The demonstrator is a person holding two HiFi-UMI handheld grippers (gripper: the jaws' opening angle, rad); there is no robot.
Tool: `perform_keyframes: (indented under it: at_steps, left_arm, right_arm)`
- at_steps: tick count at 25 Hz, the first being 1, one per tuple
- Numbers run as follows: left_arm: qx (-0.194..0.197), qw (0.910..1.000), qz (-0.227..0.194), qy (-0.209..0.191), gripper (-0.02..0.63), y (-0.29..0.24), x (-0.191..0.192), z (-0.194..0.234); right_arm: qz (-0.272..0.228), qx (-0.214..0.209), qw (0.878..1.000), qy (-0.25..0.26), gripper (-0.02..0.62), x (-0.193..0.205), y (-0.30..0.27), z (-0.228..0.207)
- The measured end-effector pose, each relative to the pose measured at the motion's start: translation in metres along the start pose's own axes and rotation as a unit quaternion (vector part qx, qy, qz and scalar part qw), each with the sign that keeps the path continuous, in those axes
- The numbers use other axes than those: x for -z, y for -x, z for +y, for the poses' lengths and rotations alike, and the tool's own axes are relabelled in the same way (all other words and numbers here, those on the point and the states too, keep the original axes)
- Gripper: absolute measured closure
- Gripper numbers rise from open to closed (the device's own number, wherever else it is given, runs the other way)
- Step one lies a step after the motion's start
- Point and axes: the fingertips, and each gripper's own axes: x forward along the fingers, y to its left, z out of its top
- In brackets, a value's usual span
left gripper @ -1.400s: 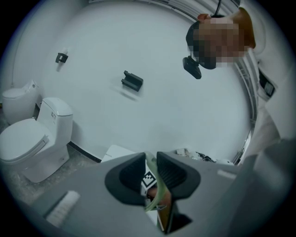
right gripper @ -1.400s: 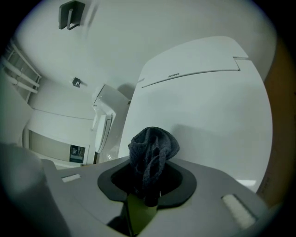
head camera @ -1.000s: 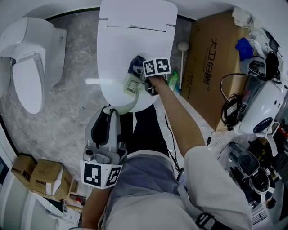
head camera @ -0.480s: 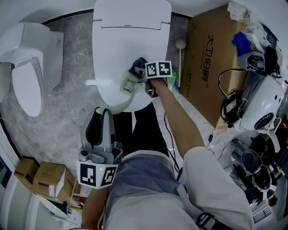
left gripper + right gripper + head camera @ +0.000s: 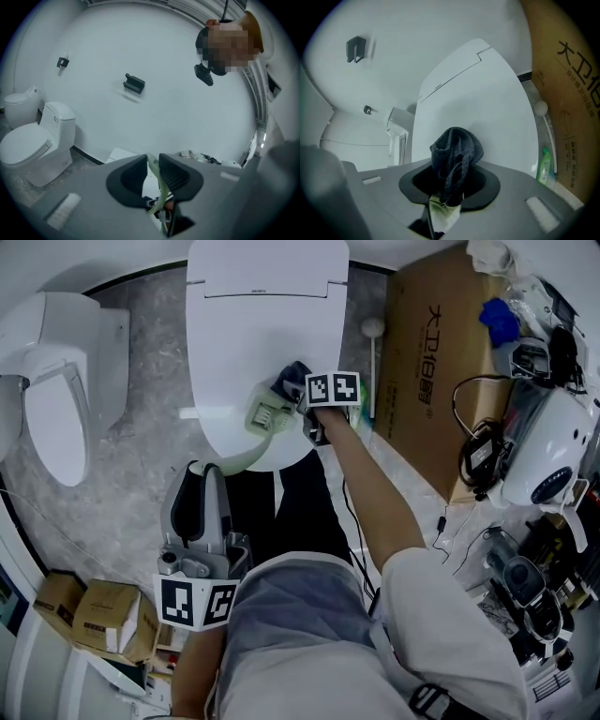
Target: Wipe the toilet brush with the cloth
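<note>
Overhead first, head view. Person stands at a closed toilet lid [image 5: 253,324]. Left tool [image 5: 205,474] sits low, near the body, and grips the thin pale-green handle [image 5: 246,457] of the toilet brush [image 5: 265,418]. The handle arcs up over the lid's front lip to the brush head [image 5: 267,412], which lies over the lid. Right tool [image 5: 302,399] reaches forward with a dark cloth [image 5: 290,378] bunched at its tip, touching the right side of the brush head. A second toilet [image 5: 56,399] stands off left and a cardboard box [image 5: 427,362] to the right; neither is involved.

Left gripper view. Left tool [image 5: 152,159] has its jaws nearly together, with only the slim handle [image 5: 158,174] pinched between them. The camera faces a bare wall, so the brush head is not visible here.

Right gripper view. Right tool [image 5: 449,186] is clamped on the cloth [image 5: 455,150], which bulges past the jaws in a wad. The pale bristly brush head [image 5: 444,213] shows just under the jaws, against the cloth. A green bottle [image 5: 543,164] stands on the floor beside the toilet.

Judgement: this is the wiping step itself, with the cloth on the brush head and the brush braced by the other tool. The next move likely calls for rubbing the wad across the head and back toward the handle. The left grip should hold firm, since the slender handle looks likely to flex or twist. The cloth could slip out under hard pressure.
</note>
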Motion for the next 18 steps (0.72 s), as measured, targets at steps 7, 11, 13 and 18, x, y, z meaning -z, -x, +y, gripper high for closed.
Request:
perform_keyframes:
  at_steps: [7,11,13,18]
  left_arm:
    - [-0.003,1.0,-0.004,0.001,0.606,0.001,0.001,0.001]
    - [-0.004,1.0,-0.008,0.001,0.606,0.002,0.0,0.0]
    - [-0.005,0.9999,-0.01,0.002,0.606,0.003,0.0,-0.001]
    - [-0.008,0.9999,-0.013,0.003,0.606,0.003,0.0,-0.001]
  right_arm:
    - [-0.016,0.008,1.0,-0.008,0.488,0.006,0.01,-0.006]
    - [-0.02,0.013,1.0,0.003,0.488,0.008,0.018,-0.002]
    - [-0.023,0.012,1.0,0.01,0.488,0.008,0.023,0.002]
    - [-0.032,-0.002,0.999,0.02,0.486,0.004,0.03,0.02]
